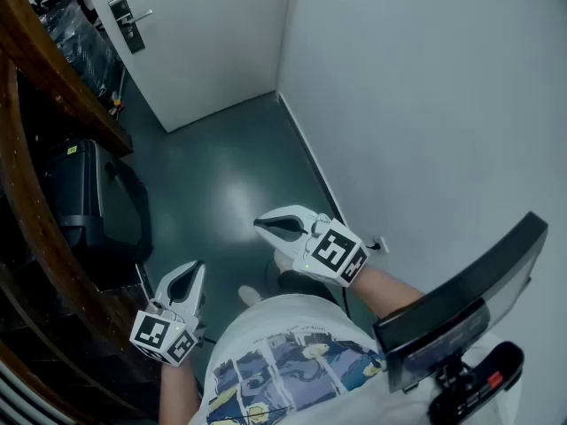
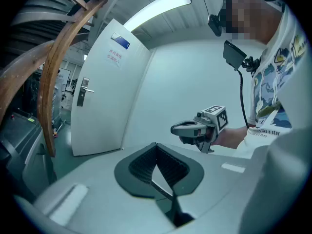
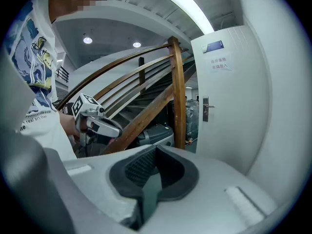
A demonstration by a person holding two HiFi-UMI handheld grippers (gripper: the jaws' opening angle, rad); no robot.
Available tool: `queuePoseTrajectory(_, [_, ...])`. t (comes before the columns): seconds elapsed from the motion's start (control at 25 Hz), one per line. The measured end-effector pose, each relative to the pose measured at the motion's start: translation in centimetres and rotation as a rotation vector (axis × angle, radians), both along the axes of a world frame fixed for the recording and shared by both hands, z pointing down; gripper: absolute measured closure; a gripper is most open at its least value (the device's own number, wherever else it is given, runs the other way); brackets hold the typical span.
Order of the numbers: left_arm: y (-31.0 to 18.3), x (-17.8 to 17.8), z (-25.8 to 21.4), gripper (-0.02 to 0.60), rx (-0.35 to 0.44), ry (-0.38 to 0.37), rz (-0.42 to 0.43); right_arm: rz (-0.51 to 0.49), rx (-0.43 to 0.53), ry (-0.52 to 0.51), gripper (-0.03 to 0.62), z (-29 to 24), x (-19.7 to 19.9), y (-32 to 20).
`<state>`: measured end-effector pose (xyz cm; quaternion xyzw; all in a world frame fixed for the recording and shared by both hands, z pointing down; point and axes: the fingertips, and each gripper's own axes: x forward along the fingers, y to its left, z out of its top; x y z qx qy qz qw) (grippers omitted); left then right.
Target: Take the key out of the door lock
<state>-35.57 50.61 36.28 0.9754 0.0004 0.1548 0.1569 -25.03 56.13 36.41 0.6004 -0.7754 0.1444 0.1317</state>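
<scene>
Approach to door [image 1: 208,47] not started.
We held left gripper [image 1: 188,275] and right gripper [image 1: 262,225] closed, empty, likely just for carrying; lock [image 1: 130,22] sat well ahead of fingers [image 1: 288,222], key not discernible.

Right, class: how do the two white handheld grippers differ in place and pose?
The left gripper sits beside the curved wooden stair rail; the right gripper sits nearer the white wall. The left gripper points toward the white door; the right gripper points sideways toward the stairs. Both are shut, holding nothing.
</scene>
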Motion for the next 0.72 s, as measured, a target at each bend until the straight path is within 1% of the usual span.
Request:
queuePoseTrajectory(0.16, [-0.4,-1.4,1.2,0.577,0.003,-0.002,0.003,-0.001,-0.005,0.003,0.592,0.3,-1.1,-0.2])
queuePoseTrajectory(0.4, [-0.7,-2.7,1.5,0.577,-0.006,0.005,0.012,0.005,-0.023,-0.006,0.592,0.7,-3.0,-0.4])
queuePoseTrajectory(0.56, [-1.1,-2.5,1.7,0.577,-0.005,0.023,0.014,0.006,-0.037,0.005,0.591,1.4,-3.4,-0.2])
queuePoseTrajectory(0.72, [-2.7,-1.3,1.0,0.577,-0.004,0.071,-0.005,-0.018,-0.022,0.016,0.588,1.7,-2.4,-2.0])
